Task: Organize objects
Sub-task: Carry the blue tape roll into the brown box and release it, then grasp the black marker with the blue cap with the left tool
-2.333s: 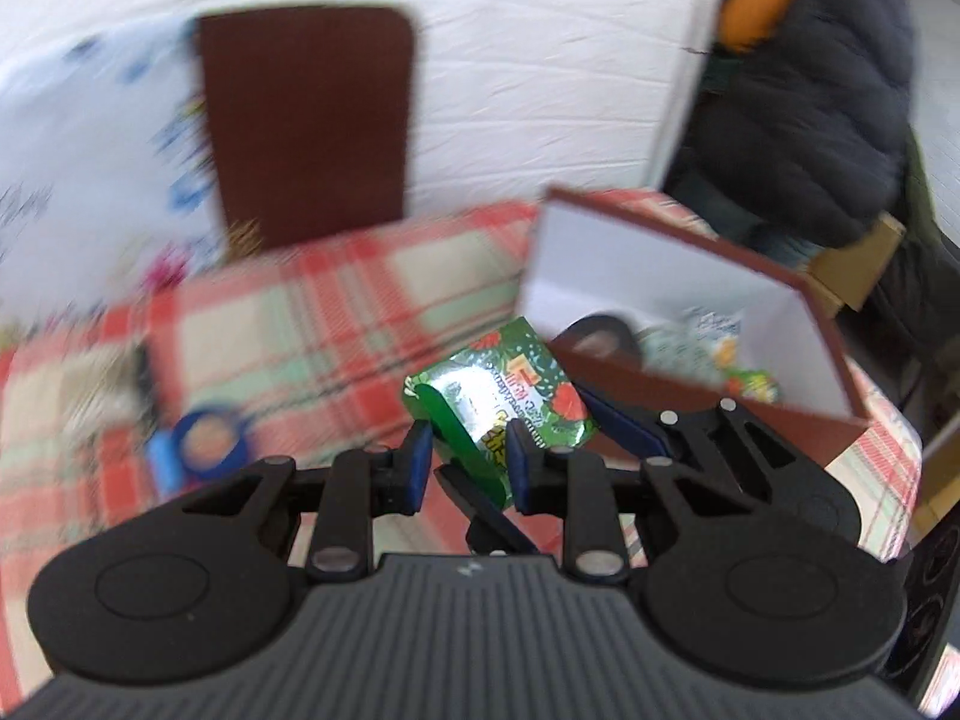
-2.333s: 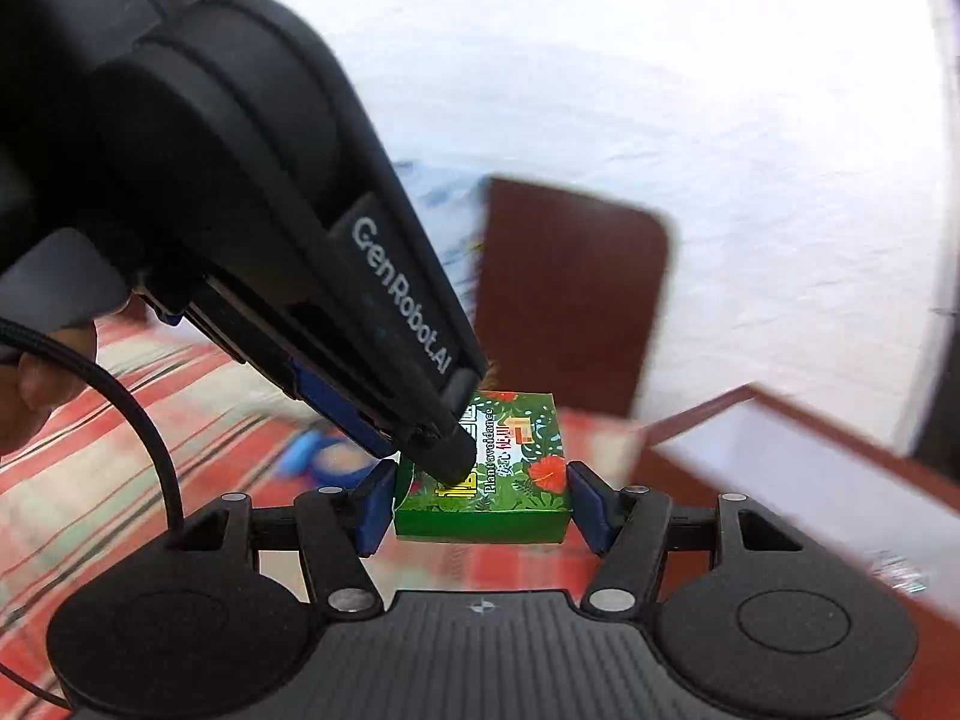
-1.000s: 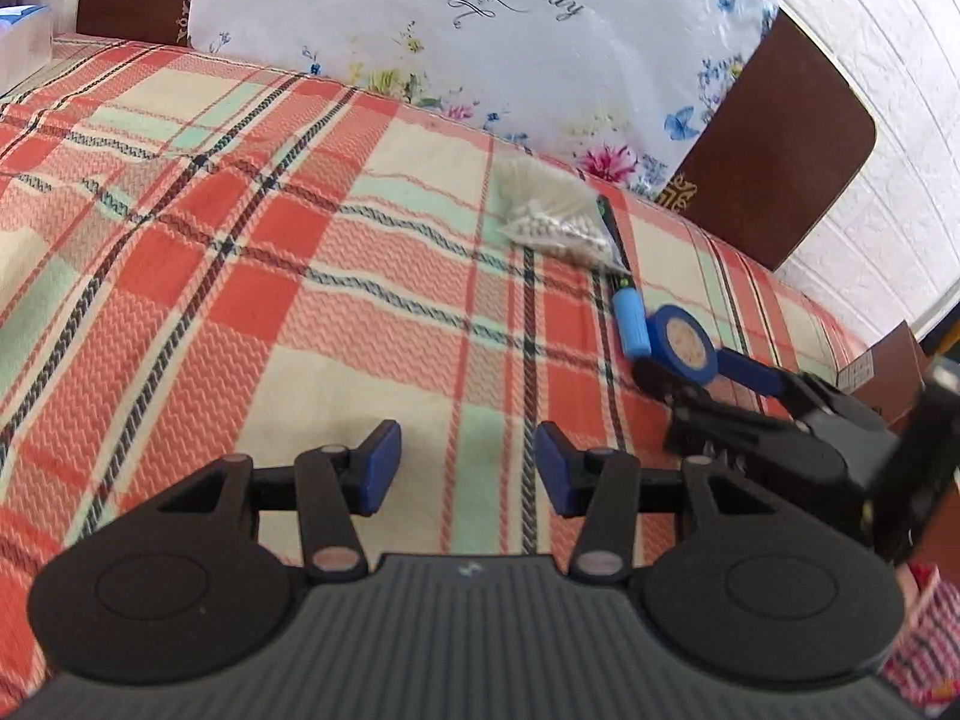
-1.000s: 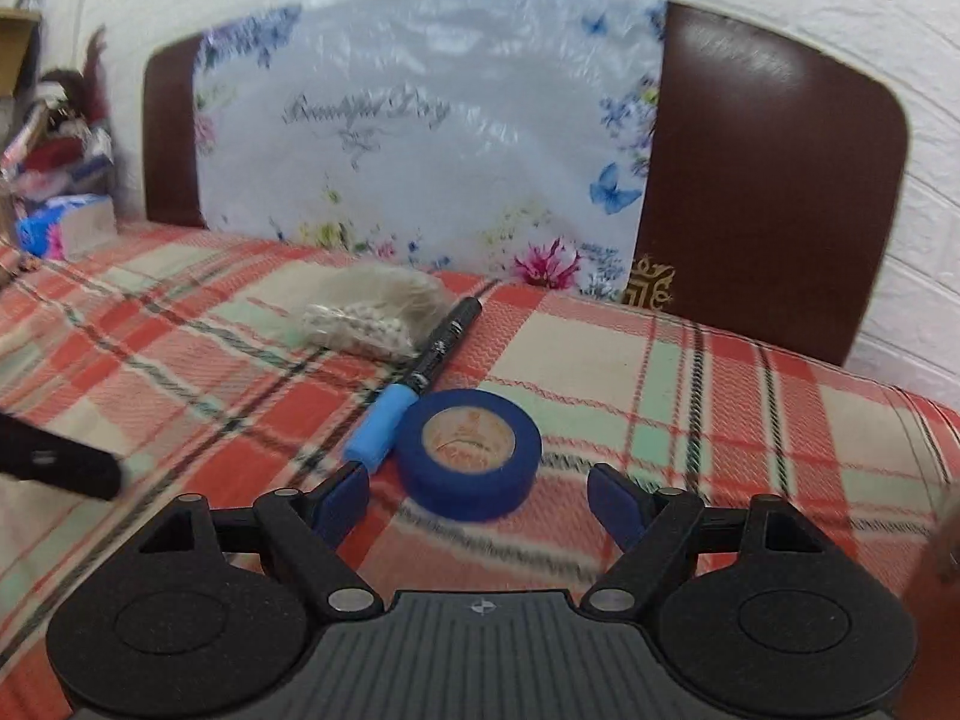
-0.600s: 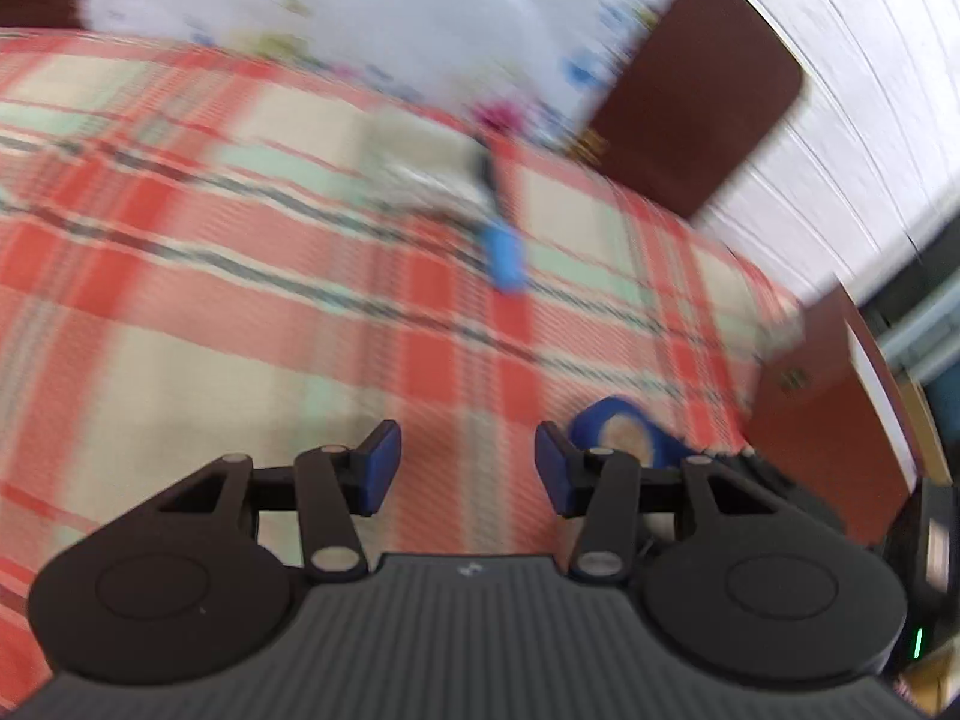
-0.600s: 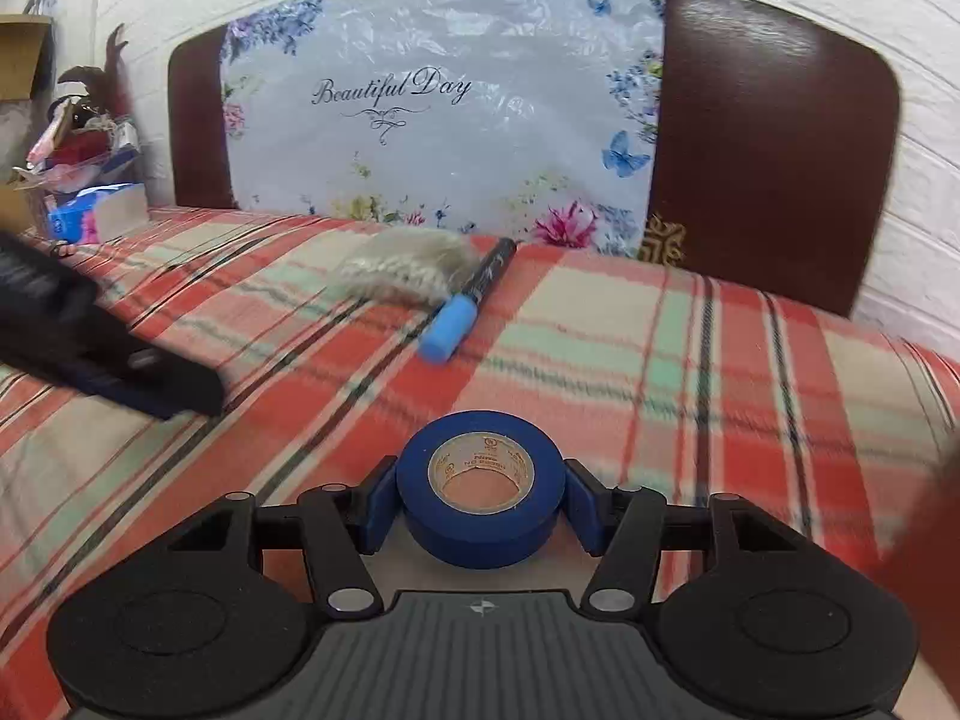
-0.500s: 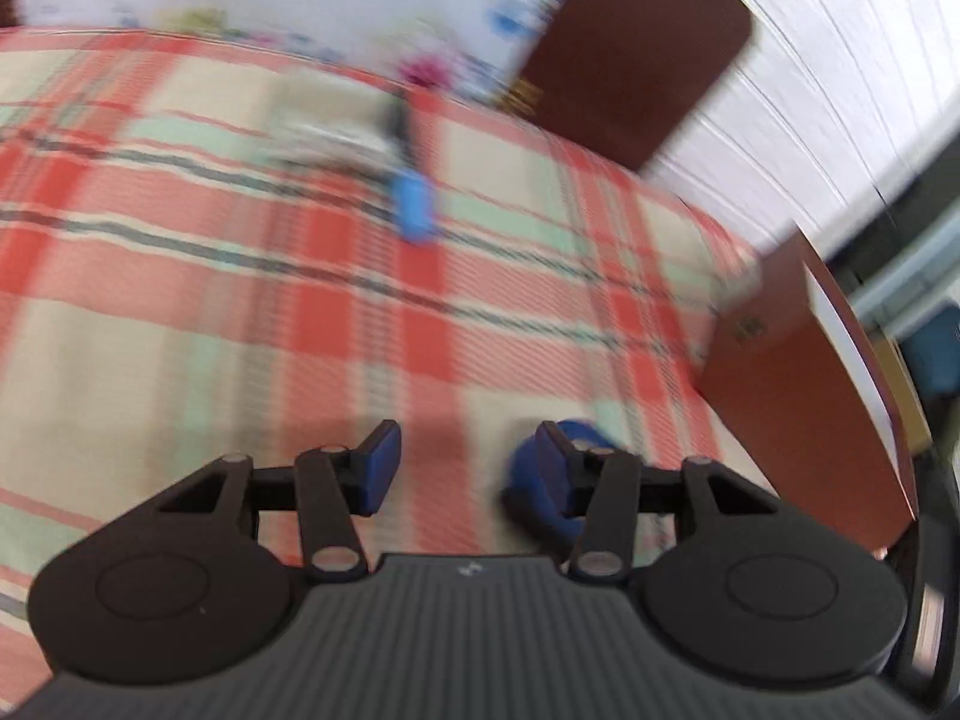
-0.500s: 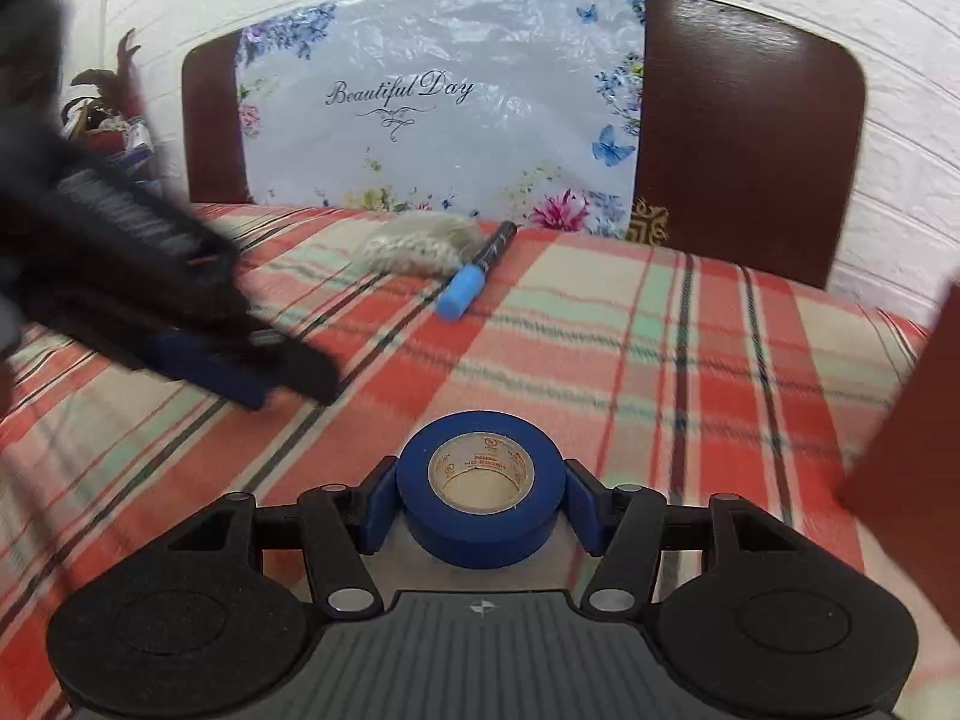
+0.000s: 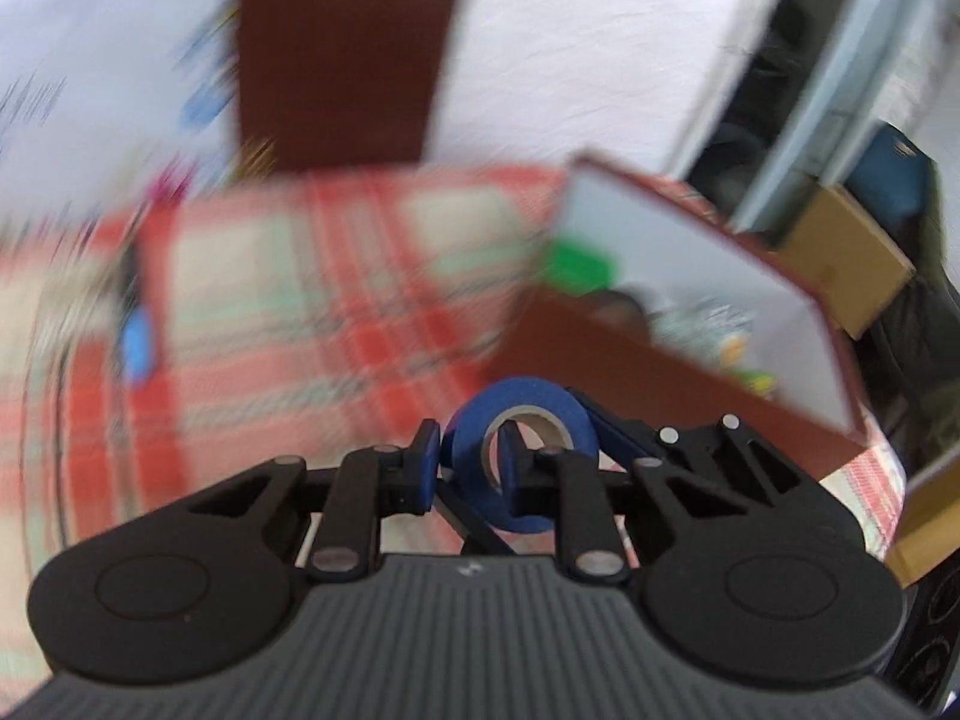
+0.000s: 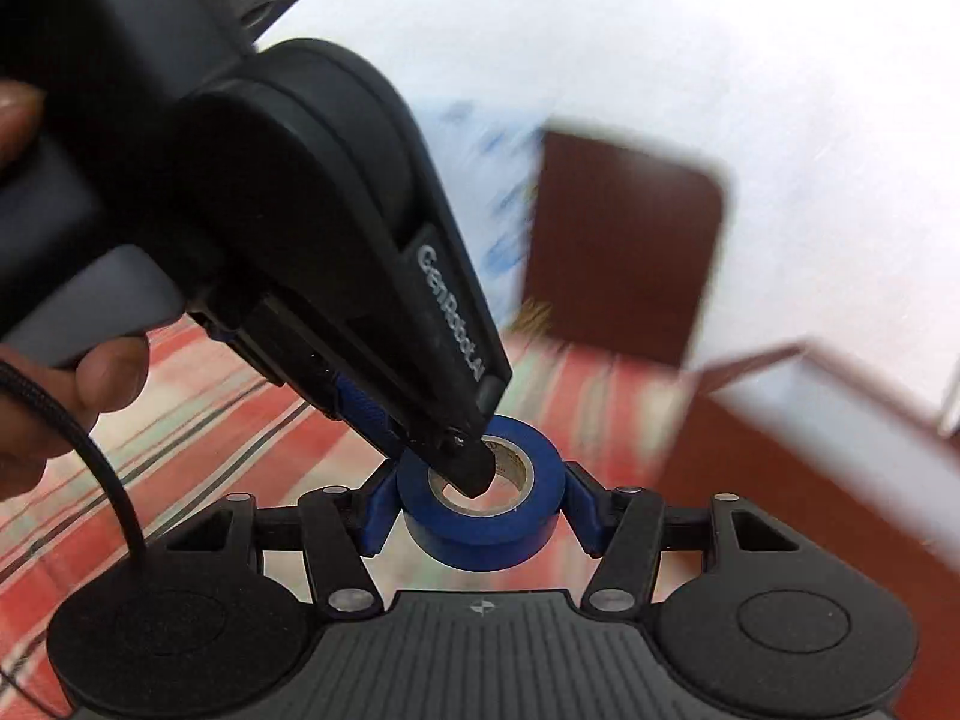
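A blue roll of tape (image 10: 483, 516) is held above the plaid tablecloth by both grippers. My right gripper (image 10: 474, 510) is shut on the roll's outer sides. My left gripper (image 9: 468, 468) is shut on the roll's wall (image 9: 474, 450), with one finger inside the core and one outside; it shows in the right wrist view (image 10: 462, 456) reaching in from the upper left. A brown open box (image 9: 690, 360) with white inside walls stands at the right and holds a green packet (image 9: 579, 267) and other small items.
A blue-capped marker (image 9: 138, 342) and a blurred bag lie at the left on the tablecloth (image 9: 330, 300). A brown chair back (image 9: 342, 60) stands behind. Cardboard boxes (image 9: 840, 264) and dark clutter sit beyond the table's right edge.
The right gripper shut on the tape roll and lifted it off the cloth. The left gripper swung over and shut on the roll's wall. Both now face the box.
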`<state>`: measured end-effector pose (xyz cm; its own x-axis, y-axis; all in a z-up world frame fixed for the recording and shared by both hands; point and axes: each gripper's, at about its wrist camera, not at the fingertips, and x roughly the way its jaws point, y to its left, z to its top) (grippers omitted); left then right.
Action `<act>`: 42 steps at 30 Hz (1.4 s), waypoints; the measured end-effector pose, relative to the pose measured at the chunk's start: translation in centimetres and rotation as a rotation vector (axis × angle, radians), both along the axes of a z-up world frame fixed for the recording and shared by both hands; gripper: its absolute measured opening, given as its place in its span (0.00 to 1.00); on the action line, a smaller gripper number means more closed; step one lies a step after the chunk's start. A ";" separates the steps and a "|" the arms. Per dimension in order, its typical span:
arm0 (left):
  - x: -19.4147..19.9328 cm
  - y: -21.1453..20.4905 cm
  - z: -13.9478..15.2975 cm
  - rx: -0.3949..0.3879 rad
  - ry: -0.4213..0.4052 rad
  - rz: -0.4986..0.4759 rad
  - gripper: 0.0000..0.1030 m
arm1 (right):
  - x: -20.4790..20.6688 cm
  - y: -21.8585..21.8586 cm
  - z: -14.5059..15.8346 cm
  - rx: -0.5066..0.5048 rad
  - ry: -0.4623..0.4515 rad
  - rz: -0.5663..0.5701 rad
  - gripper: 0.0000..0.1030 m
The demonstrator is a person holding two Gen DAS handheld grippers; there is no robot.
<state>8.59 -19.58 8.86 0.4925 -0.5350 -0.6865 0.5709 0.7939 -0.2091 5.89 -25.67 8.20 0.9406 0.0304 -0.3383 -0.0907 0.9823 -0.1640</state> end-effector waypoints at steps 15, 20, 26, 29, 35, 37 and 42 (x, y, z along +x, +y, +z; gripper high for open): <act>-0.6 -17.1 -2.2 -0.010 -0.026 -0.207 0.35 | -2.4 -18.0 1.3 0.035 -0.038 -0.433 0.74; -1.5 -14.3 -0.4 -0.053 -0.053 -0.190 0.40 | -2.2 -18.1 1.4 0.060 -0.078 -0.449 0.73; -1.8 -6.1 1.7 -0.140 -0.129 -0.115 0.48 | -2.2 -14.0 2.9 0.044 -0.194 -0.350 0.71; -1.6 -0.5 0.7 -0.149 -0.128 -0.021 0.48 | -2.0 -11.0 3.2 0.062 -0.191 -0.243 0.71; 1.5 12.9 -3.8 -0.062 -0.059 0.352 0.48 | 3.6 -3.3 0.5 0.037 -0.019 0.005 0.69; 2.5 17.2 -5.5 -0.022 -0.056 0.481 0.48 | 6.9 -0.8 -0.4 0.024 0.041 0.061 0.69; 5.2 24.9 -9.0 -0.055 0.008 0.663 0.48 | 10.9 4.7 -2.1 0.112 0.146 0.112 0.69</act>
<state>13.81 5.32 -0.12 0.7243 -0.1548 -0.6719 -0.0364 0.9645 -0.2614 16.75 -21.01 6.08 0.8704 0.1770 -0.4594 -0.2148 0.9762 -0.0310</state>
